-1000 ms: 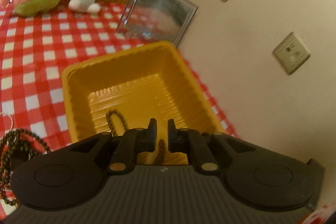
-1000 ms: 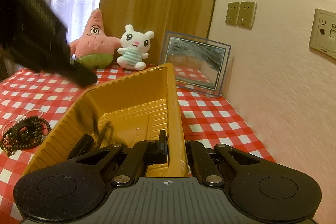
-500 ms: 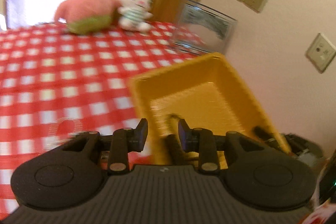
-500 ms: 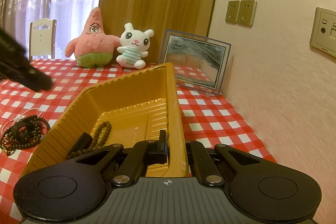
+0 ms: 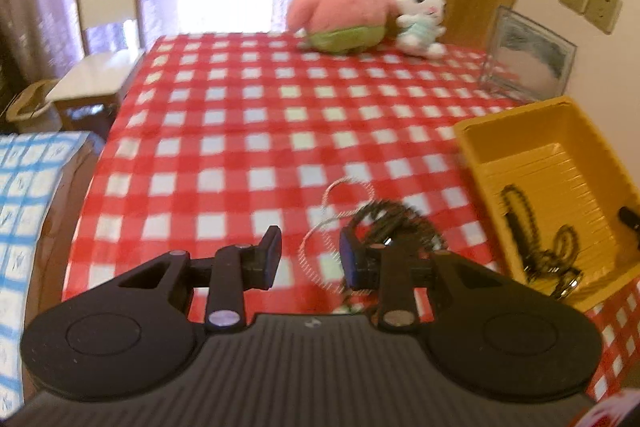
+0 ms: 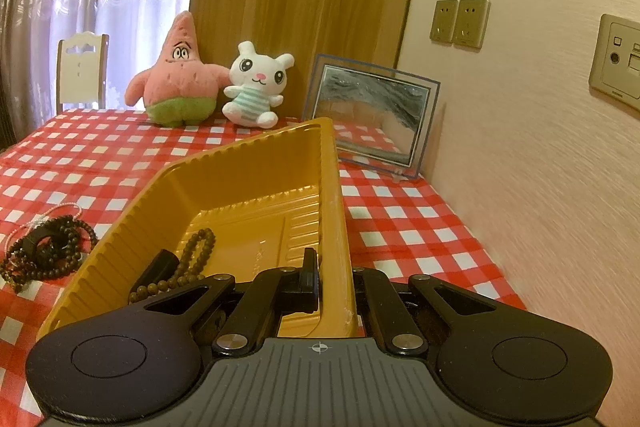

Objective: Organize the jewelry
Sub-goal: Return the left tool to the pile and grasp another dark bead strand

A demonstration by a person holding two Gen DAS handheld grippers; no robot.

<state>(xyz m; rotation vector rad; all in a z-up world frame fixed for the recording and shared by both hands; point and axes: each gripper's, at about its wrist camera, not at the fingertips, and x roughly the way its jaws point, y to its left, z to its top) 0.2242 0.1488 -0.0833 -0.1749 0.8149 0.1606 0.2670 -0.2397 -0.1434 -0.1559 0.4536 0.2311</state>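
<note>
A yellow plastic tray (image 6: 256, 163) stands on the red checked tablecloth, also at the right of the left wrist view (image 5: 520, 125). A brown bead bracelet (image 6: 196, 247) and a dark piece lie inside it. My right gripper (image 6: 334, 281) is shut on the tray's right wall. My left gripper (image 5: 308, 253) is open and empty, just above a heap of dark bead strings (image 5: 394, 217) and a thin pale pink string (image 5: 340, 189) on the cloth left of the tray. That heap (image 6: 44, 253) shows at the left in the right wrist view.
A pink star plush (image 6: 176, 79) and a white rabbit plush (image 6: 256, 87) sit at the table's far edge. A framed picture (image 6: 372, 119) leans against the right wall. A white chair (image 5: 100, 39) stands beyond the table's left corner.
My left gripper has left the tray, swung left over the cloth and opened wide. The brown bracelet it carried now lies in the tray. The right gripper has not moved.
</note>
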